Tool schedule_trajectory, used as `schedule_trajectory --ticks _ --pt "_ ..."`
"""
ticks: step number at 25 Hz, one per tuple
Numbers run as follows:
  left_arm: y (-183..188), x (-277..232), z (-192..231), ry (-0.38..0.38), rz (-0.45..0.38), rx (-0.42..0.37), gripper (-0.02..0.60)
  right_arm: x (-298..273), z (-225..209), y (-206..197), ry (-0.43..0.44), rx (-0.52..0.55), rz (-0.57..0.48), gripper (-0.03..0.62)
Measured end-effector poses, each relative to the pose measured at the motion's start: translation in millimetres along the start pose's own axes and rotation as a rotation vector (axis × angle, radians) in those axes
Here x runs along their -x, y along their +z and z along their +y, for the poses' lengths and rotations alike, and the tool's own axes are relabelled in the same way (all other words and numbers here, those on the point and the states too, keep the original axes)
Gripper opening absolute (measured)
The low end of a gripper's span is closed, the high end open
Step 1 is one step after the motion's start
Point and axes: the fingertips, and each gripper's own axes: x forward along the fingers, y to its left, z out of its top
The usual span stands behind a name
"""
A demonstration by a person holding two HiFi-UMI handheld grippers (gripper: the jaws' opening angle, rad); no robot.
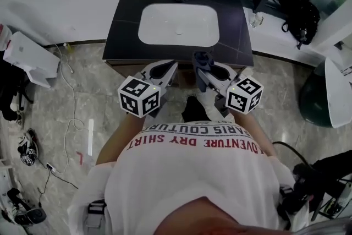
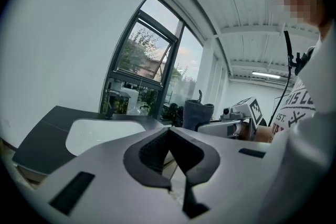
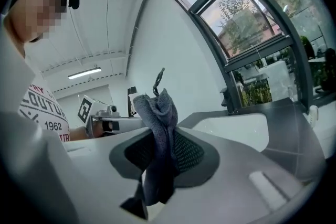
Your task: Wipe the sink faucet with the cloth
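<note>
Back by the window (image 3: 252,23), reach for the faucet (image 3: 229,98) behind the sink (image 3: 236,131), leading with the cloth (image 3: 160,128) pinched in right gripper (image 1: 207,71); park left gripper (image 2: 169,147) (jaws pressed together, empty) aside.

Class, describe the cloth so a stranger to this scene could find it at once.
Find the dark counter with the white basin. In front of it are two hand-held grippers; the right gripper pinches a crumpled grey-blue cloth between its jaws. The left gripper holds nothing.
</note>
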Motion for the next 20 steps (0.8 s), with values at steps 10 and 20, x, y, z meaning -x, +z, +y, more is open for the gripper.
schedule_trajectory --ticks 10,20 --pt "83 -167 153 0.099 0.02 0.035 0.002 -120 -194 89 0.088 -0.047 0.051 0.077" --pt "145 -252 224 0.092 0.039 0.034 0.002 -170 -295 169 0.061 0.017 0.043 0.077"
